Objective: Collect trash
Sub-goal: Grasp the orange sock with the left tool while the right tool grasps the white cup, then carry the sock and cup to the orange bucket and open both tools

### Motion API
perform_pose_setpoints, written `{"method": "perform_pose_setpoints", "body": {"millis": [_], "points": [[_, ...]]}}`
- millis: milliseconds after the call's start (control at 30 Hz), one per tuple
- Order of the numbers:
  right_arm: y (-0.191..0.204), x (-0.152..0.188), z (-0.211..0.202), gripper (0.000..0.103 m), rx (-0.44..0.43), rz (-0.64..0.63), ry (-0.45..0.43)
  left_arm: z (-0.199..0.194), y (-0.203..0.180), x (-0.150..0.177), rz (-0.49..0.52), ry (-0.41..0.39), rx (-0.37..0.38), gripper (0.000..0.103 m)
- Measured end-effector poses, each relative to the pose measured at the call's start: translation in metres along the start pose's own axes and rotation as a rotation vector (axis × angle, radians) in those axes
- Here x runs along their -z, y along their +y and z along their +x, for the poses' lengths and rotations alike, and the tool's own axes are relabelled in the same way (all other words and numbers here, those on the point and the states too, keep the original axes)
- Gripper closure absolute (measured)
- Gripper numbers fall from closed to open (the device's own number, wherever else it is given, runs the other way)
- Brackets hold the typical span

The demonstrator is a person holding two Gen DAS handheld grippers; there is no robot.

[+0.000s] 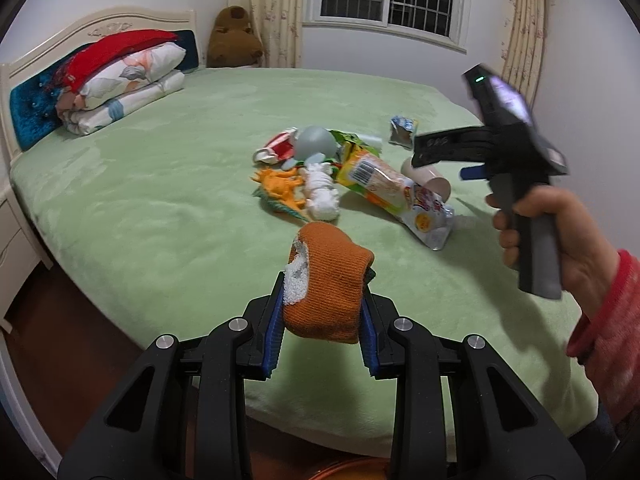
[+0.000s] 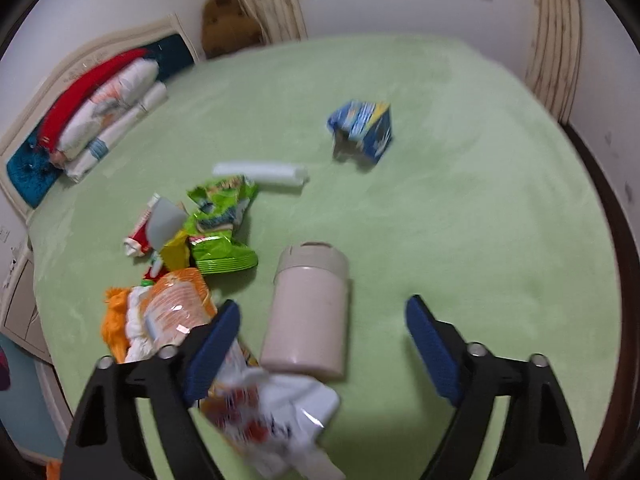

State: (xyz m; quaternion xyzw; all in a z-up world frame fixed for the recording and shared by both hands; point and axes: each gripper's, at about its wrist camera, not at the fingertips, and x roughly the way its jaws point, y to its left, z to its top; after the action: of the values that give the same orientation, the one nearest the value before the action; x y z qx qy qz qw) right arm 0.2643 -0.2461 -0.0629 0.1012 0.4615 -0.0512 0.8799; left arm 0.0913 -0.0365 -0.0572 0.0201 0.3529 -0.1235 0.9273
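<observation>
Left tongs [image 1: 324, 300] clamped on orange sock [image 1: 328, 284] over bed [image 1: 160, 184]; right tongs [image 2: 322, 344] wide open, empty, above beige flask [image 2: 308, 308].

Soft cloth below, shiny wrappers on top

The bed cover [image 1: 168, 184] is matt green plush; the sock [image 1: 328, 292] is ribbed orange knit with a fuzzy white lining. The snack bag [image 1: 392, 188] and green bag [image 2: 220, 224] are glossy, crinkled plastic film. The cup [image 2: 308, 312] looks smooth, matt beige plastic, and the blue box [image 2: 364, 128] printed card. The left gripper [image 1: 324, 312] is matt black plastic with ridged blue pads [image 1: 274, 336] and bright metal pins [image 1: 239, 324]. The headboard [image 1: 120, 18] is painted cream with a soft sheen.
</observation>
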Motion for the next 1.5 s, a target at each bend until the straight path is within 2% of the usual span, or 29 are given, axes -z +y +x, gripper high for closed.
{"method": "perform_pose_setpoints", "body": {"millis": [33, 67, 167, 267, 433, 667, 767, 1000, 1167, 1300, 1500], "points": [[0.002, -0.002, 0.005, 0.034, 0.007, 0.000, 0.018, 0.000, 0.002, 0.000, -0.008, 0.003, 0.005, 0.072], [0.003, -0.002, 0.013, 0.042, 0.012, 0.007, 0.047, -0.001, 0.004, 0.000, -0.015, 0.003, 0.010, 0.072], [0.002, 0.001, 0.018, 0.056, -0.036, 0.028, 0.080, -0.002, 0.007, 0.001, -0.022, 0.002, 0.006, 0.072], [0.006, 0.004, 0.008, 0.056, 0.016, -0.003, 0.051, -0.003, 0.007, 0.003, -0.026, 0.003, 0.009, 0.072], [0.002, 0.008, -0.016, 0.056, 0.055, -0.041, -0.025, -0.007, 0.009, 0.005, -0.039, -0.001, 0.018, 0.072], [0.002, 0.022, -0.073, 0.056, 0.079, -0.128, -0.140, -0.022, 0.006, 0.007, -0.034, -0.021, 0.007, 0.072], [0.002, 0.038, -0.103, 0.056, 0.049, -0.163, -0.183, -0.031, 0.005, 0.009, -0.033, -0.026, 0.007, 0.072], [0.010, 0.109, -0.181, 0.056, -0.103, -0.278, -0.251, -0.064, 0.003, 0.022, -0.008, -0.022, -0.003, 0.072], [0.013, 0.164, -0.217, 0.056, -0.209, -0.347, -0.245, -0.080, 0.005, 0.043, -0.004, 0.029, -0.004, 0.072], [0.014, 0.206, -0.224, 0.056, -0.267, -0.388, -0.190, -0.082, 0.008, 0.072, -0.024, 0.104, 0.017, 0.072], [0.021, 0.269, -0.198, 0.056, -0.330, -0.429, -0.018, -0.060, 0.006, 0.134, -0.036, 0.264, 0.046, 0.072]]}}
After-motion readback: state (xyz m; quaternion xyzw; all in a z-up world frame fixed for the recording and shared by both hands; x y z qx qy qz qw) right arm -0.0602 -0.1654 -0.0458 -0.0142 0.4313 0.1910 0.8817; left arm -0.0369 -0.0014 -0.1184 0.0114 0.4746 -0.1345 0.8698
